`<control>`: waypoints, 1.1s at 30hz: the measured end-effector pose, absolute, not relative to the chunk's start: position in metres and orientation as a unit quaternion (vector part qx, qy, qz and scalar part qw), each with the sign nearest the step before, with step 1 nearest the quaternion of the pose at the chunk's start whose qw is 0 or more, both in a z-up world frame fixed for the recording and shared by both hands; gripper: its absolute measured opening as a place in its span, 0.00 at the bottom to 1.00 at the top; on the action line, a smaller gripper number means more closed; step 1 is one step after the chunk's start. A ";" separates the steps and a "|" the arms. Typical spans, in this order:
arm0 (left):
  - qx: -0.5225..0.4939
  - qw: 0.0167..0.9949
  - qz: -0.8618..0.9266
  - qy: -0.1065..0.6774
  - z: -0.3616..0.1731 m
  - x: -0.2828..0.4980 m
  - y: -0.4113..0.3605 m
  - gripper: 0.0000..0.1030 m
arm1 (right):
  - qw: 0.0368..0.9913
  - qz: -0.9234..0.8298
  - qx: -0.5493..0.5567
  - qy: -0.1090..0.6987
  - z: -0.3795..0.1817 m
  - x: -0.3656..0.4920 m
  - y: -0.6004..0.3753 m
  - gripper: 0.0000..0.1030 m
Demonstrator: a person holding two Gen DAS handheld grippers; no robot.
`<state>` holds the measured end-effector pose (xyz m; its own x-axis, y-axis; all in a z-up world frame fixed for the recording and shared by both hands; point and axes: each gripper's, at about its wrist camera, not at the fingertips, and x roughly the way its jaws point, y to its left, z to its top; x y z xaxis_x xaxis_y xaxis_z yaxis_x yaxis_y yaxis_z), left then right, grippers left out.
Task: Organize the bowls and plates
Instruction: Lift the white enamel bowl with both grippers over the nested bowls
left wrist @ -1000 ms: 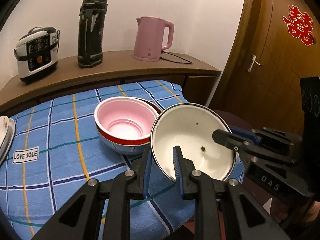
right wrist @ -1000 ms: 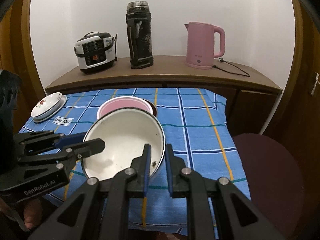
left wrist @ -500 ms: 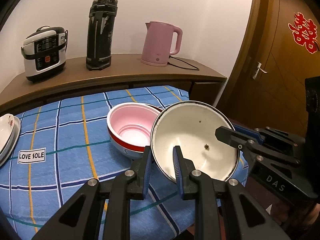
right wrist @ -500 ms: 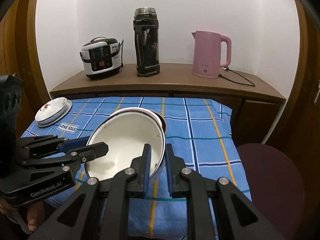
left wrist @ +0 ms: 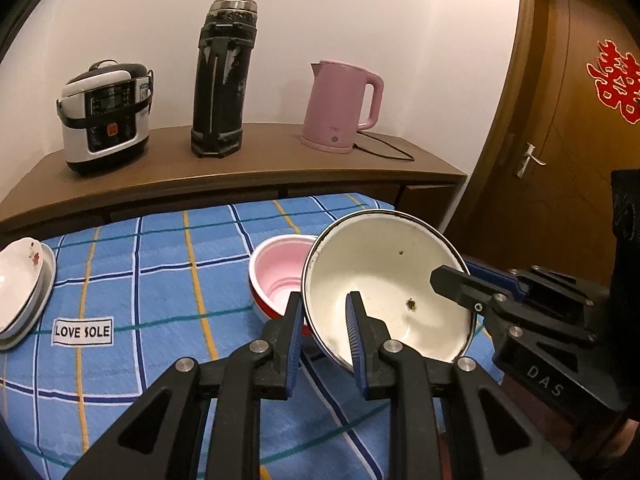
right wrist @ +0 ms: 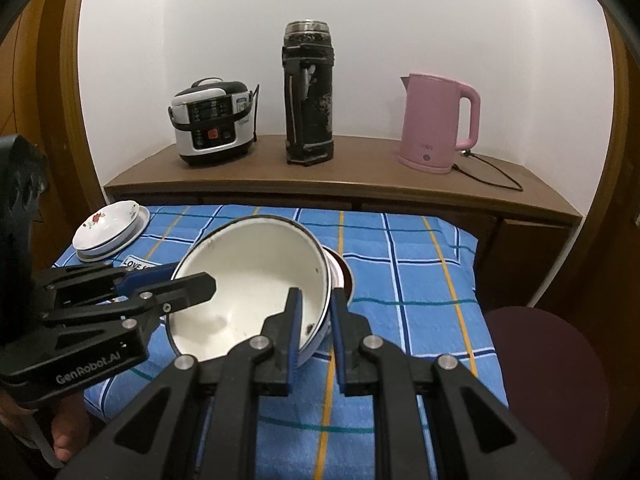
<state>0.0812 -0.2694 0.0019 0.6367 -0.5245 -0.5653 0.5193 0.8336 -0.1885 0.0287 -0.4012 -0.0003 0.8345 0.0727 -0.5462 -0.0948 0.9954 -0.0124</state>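
A white enamel bowl [left wrist: 384, 292] with a dark rim hangs tilted above the blue checked tablecloth [left wrist: 160, 280]. My left gripper [left wrist: 324, 304] is shut on its near-left rim, one finger inside and one outside. My right gripper [right wrist: 316, 300] is shut on the opposite rim [right wrist: 326, 280], and shows in the left wrist view as right gripper [left wrist: 452, 276]. In the right wrist view the left gripper [right wrist: 188, 278] reaches in from the left. A pink bowl with a red band [left wrist: 280, 276] sits on the cloth behind the white bowl, partly hidden; only its red edge [right wrist: 346, 276] shows in the right wrist view.
Stacked flowered plates [right wrist: 108, 228] rest at the cloth's far left corner. A rice cooker [right wrist: 214, 120], a black flask [right wrist: 308, 92] and a pink kettle [right wrist: 436, 120] stand on the wooden shelf behind. A dark red stool [right wrist: 548, 360] is right of the table, and a door [left wrist: 580, 120] beyond.
Both grippers have lifted the white bowl together, still shut on its rim. The pink bowl below now sits more hidden behind it.
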 end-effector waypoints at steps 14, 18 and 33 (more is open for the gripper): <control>0.013 0.908 -0.281 0.311 0.005 0.104 -0.280 0.23 | 0.961 0.034 -0.021 0.275 0.011 0.054 -0.406 0.15; 0.010 0.906 -0.279 0.317 0.003 0.109 -0.280 0.23 | 0.959 0.037 -0.016 0.281 0.007 0.061 -0.409 0.15; 0.024 0.909 -0.270 0.316 0.001 0.123 -0.287 0.23 | 0.951 0.035 -0.002 0.306 -0.009 0.083 -0.415 0.15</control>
<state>0.1234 -0.2866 0.0012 0.6539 -0.4761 -0.5879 0.5071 0.8526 -0.1264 0.0832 -0.4145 -0.0089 0.8098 0.0663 -0.5830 -0.0687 0.9975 0.0180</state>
